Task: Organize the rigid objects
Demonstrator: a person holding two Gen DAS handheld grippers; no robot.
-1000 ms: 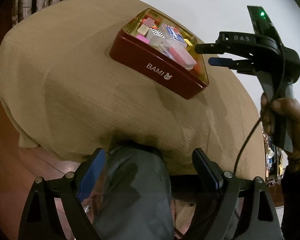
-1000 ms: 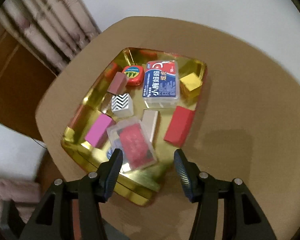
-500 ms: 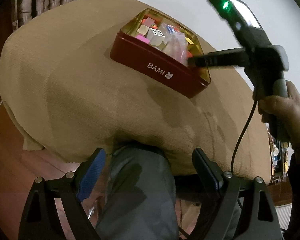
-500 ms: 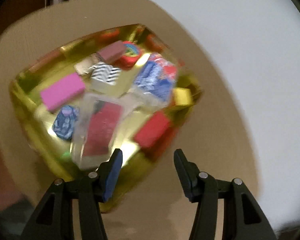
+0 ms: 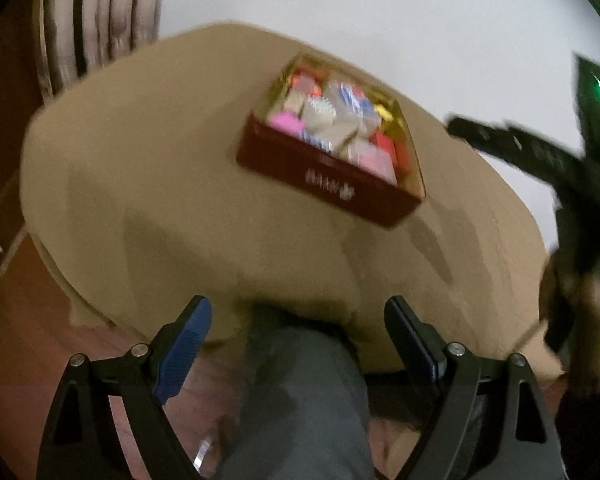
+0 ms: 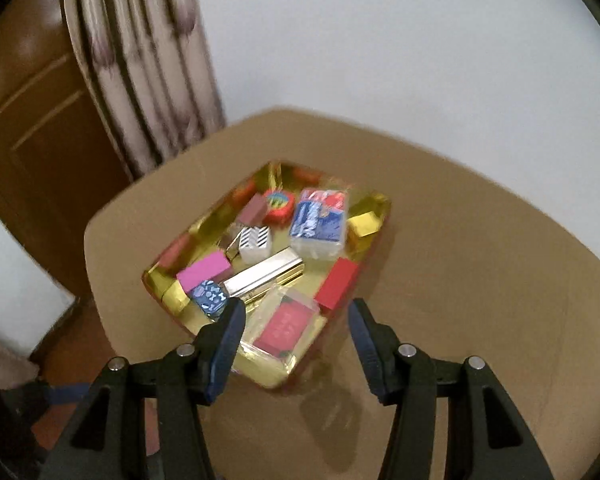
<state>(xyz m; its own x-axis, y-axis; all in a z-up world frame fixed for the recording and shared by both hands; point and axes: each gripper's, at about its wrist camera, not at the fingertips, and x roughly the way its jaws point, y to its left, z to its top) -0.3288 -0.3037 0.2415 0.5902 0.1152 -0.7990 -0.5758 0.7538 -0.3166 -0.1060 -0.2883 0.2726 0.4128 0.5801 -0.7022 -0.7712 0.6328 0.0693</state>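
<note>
A red tin with a gold inside stands on the tan-covered table. It holds several small rigid things: a pink block, a red block, a clear case with a red card, a blue-and-white pack, a striped box, a gold block. My right gripper is open and empty, above the tin's near corner; it shows blurred at the right of the left wrist view. My left gripper is open and empty, back over the table's near edge.
The tan tablecloth covers a rounded table. A curtain and a brown door stand behind on the left, a white wall behind. A grey-trousered knee is below my left gripper.
My right gripper has pulled back and up from the tin, still open and empty. The left view has shifted and blurred. The things in the tin lie as before.
</note>
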